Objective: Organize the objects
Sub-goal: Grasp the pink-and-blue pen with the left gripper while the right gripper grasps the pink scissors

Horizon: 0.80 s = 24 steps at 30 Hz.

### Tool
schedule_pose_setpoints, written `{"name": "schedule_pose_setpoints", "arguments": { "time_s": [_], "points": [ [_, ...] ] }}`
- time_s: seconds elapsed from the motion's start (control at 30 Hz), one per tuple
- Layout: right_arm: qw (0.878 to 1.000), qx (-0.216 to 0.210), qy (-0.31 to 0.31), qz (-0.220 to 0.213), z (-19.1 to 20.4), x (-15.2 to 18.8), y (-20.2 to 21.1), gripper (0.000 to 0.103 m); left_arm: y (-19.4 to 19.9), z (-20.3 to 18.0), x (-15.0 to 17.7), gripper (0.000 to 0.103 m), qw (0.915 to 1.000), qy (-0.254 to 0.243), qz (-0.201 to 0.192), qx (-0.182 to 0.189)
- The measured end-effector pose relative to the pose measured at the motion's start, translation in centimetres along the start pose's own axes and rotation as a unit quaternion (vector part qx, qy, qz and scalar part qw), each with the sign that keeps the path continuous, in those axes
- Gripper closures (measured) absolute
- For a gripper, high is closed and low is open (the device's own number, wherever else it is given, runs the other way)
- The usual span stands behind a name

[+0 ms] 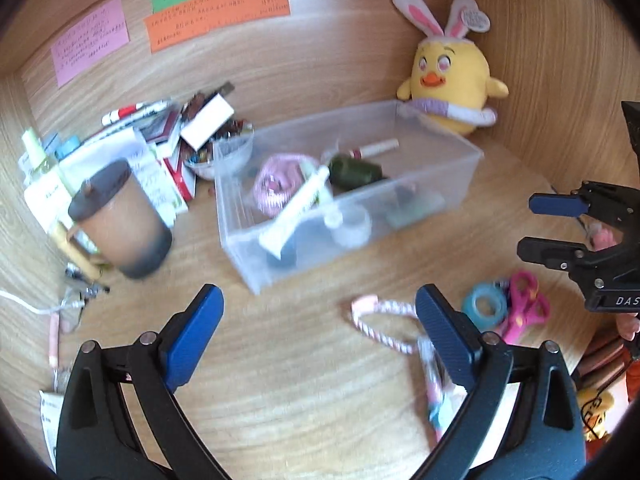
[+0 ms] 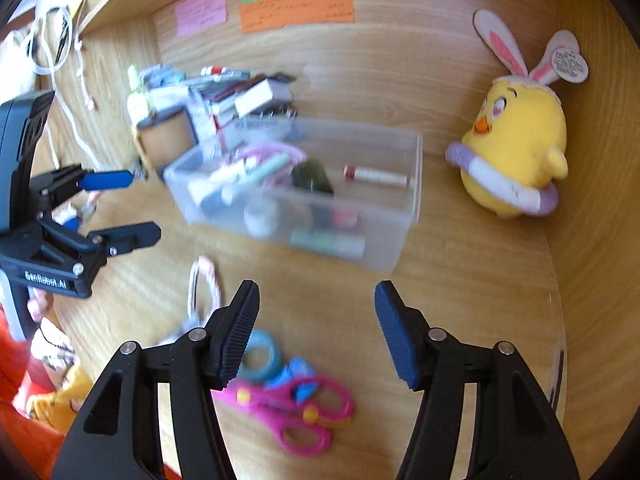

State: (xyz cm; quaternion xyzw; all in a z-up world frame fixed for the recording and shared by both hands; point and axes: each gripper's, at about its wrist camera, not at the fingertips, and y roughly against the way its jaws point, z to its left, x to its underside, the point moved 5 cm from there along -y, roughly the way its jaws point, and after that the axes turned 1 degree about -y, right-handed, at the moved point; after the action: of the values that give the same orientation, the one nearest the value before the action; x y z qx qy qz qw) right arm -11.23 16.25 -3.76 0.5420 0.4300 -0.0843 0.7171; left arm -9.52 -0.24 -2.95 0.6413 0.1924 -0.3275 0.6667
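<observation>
Your left tongs [image 1: 320,344] stand wide apart over bare wood of the counter [image 1: 288,400], with nothing between the blue pads. Your right tongs [image 2: 316,332] are also released, parted about halfway and empty.

The clear plastic bin [image 1: 436,196] sits toward the back of the counter, ahead of both tongs. Inside it lie a pink coil of cord [image 1: 276,184], a white tube [image 1: 298,208] leaning against the front wall, a dark green bottle [image 1: 356,170], and a small white-and-red stick [image 1: 376,148] near the back; the other contents are too blurred to name.

Still out on the counter: a pink-and-white braided cord [image 1: 380,320] lies just beside the right pad of your left tongs. Pink scissors [image 2: 296,408] and a roll of blue tape [image 2: 262,356] lie touching each other, just below your right tongs.

A yellow chick plush with bunny ears [image 2: 520,148] stands in the back right corner, apart from the bin. A brown lidded cup [image 1: 124,220] stands left of the bin, in front of a heap of boxes and markers [image 1: 168,136]. Coloured paper notes [image 1: 216,12] are stuck on the back panel.
</observation>
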Motion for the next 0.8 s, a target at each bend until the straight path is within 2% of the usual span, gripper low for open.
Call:
{"name": "schedule_pose_setpoints", "arguments": {
  "time_s": [0.03,0.1,0.2,0.47,0.6,0.8],
  "points": [
    [1.000,-0.001,0.004,0.003,0.3,0.7,0.1,0.045,0.1,-0.1,0.6,0.005,1.0000,0.000,0.004,0.002],
    [1.000,-0.005,0.008,0.007,0.9,2.0,0.3,0.036,0.3,-0.5,2.1,0.005,0.9999,0.003,0.015,0.007],
    [1.000,-0.001,0.015,0.012,1.7,3.6,0.4,0.031,0.6,-1.2,4.1,0.005,0.9994,0.007,0.028,0.018],
    [0.998,0.007,0.038,0.042,3.1,5.9,-0.8,0.027,0.1,-3.5,8.6,0.005,0.9950,0.021,0.075,0.062],
    [0.998,0.011,0.043,0.053,3.4,6.1,-1.8,0.027,-0.6,-4.5,9.2,0.005,0.9935,0.023,0.085,0.072],
    [0.998,0.015,0.038,0.046,3.4,5.5,-2.6,0.028,-1.1,-5.0,8.6,0.008,0.9967,0.011,0.058,0.055]
  ]
}}
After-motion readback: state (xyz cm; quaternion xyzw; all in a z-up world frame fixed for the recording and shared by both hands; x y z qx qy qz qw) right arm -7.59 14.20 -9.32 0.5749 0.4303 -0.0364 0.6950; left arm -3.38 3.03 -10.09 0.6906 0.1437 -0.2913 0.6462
